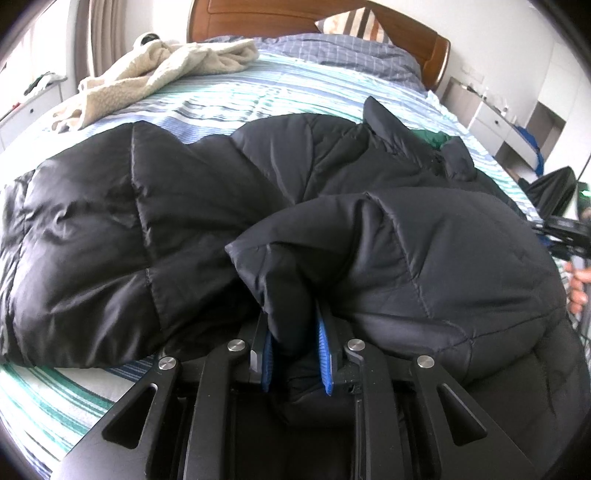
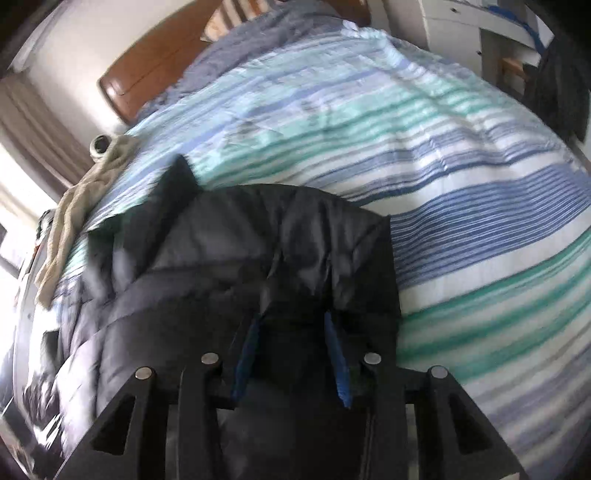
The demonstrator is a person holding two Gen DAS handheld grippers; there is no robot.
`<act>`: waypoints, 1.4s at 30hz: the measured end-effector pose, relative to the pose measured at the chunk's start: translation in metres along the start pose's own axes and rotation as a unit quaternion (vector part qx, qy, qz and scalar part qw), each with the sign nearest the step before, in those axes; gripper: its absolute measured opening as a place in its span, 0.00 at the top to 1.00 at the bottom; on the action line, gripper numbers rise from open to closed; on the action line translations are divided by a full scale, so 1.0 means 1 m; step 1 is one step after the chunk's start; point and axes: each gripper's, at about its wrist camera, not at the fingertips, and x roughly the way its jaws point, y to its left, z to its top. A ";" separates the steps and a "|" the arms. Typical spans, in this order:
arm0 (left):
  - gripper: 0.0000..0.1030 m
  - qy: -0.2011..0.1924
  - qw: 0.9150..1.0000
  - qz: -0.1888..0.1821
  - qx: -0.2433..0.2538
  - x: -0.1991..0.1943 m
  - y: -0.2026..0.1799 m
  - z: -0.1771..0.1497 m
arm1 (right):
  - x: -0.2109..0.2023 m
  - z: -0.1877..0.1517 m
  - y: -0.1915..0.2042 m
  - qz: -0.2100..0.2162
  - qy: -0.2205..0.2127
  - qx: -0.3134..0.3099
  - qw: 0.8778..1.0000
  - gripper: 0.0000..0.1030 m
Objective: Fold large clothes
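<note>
A large black puffer jacket point(image 1: 147, 229) lies spread across the striped bed. My left gripper point(image 1: 293, 332) is shut on a bunched fold of the jacket, with blue pads on both sides of the fabric and the fold lifted over the jacket body. My right gripper point(image 2: 295, 332) is shut on another edge of the same jacket point(image 2: 229, 251), held above the bedspread. The fingertips of both grippers are hidden by the fabric.
The bed has a blue, green and white striped cover point(image 2: 461, 184) and a wooden headboard point(image 1: 295, 14). A cream fleece garment point(image 1: 155, 74) lies at the far left by the pillow. White drawers point(image 1: 517, 122) stand to the right of the bed. A green item point(image 1: 436, 138) peeks out behind the jacket.
</note>
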 end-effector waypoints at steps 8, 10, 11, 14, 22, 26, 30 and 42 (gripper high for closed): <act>0.81 0.001 1.000 0.010 0.010 0.001 -0.004 0.000 | 0.000 -0.080 -0.002 0.008 0.052 -0.005 0.999 0.63; 0.80 0.005 1.000 0.016 0.014 -0.001 -0.005 0.001 | -0.003 -0.077 -0.002 0.004 0.048 0.010 0.999 0.63; 0.79 0.008 1.000 0.019 0.015 -0.003 -0.006 0.003 | -0.008 -0.077 0.003 -0.007 0.044 0.012 0.999 0.63; 0.61 0.025 0.999 0.035 0.028 -0.026 -0.008 0.002 | -0.039 -0.093 0.020 -0.014 0.024 -0.016 0.999 0.60; 0.18 0.011 0.998 0.042 0.043 -0.106 0.007 -0.023 | -0.141 -0.181 0.045 -0.002 -0.027 -0.108 0.994 0.11; 0.13 0.012 0.998 0.069 0.002 -0.128 0.044 -0.032 | -0.168 -0.221 0.061 0.003 -0.048 -0.131 0.990 0.11; 0.13 0.008 0.992 0.089 -0.094 -0.132 0.104 -0.037 | -0.167 -0.243 0.069 0.015 -0.035 -0.115 0.993 0.11; 0.18 -0.090 0.887 0.038 -0.452 -0.110 0.305 -0.044 | -0.162 -0.271 0.114 0.045 -0.020 -0.132 0.990 0.11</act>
